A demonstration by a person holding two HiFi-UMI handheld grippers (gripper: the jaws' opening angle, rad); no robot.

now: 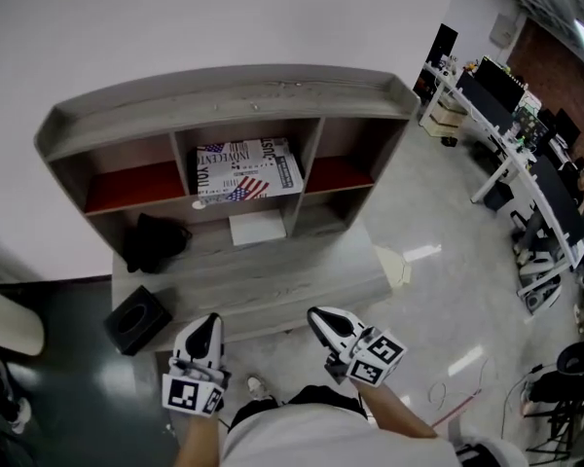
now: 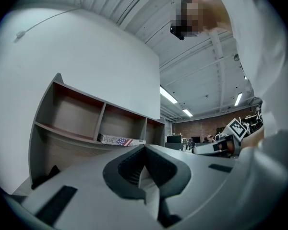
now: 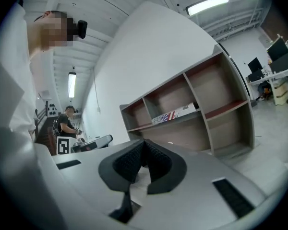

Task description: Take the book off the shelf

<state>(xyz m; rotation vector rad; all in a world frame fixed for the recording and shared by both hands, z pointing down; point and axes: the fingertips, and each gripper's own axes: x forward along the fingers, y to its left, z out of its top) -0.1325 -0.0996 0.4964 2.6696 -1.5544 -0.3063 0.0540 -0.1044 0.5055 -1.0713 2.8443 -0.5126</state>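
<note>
The book is seen lying flat in the middle compartment of the shelf, cover up, its front edge at the front edge of the board. Both grippers are held low, well apart from the shelf. The left gripper has its jaws pressed together with nothing between them. The right gripper is shut the same way and is empty too.

Trouble may be expected at the reach. If the jaws are not spread before the front edge is met, the book will likely be shoved deeper into the compartment. A flat book offers only a thin edge. Should just the cover be pinched, it may be peeled up while the pages are left behind. The dividers stand close on both sides, so a jaw could be knocked there. A shallow pinch may let the book sag and drop onto the white slab on the ledge below.
</note>
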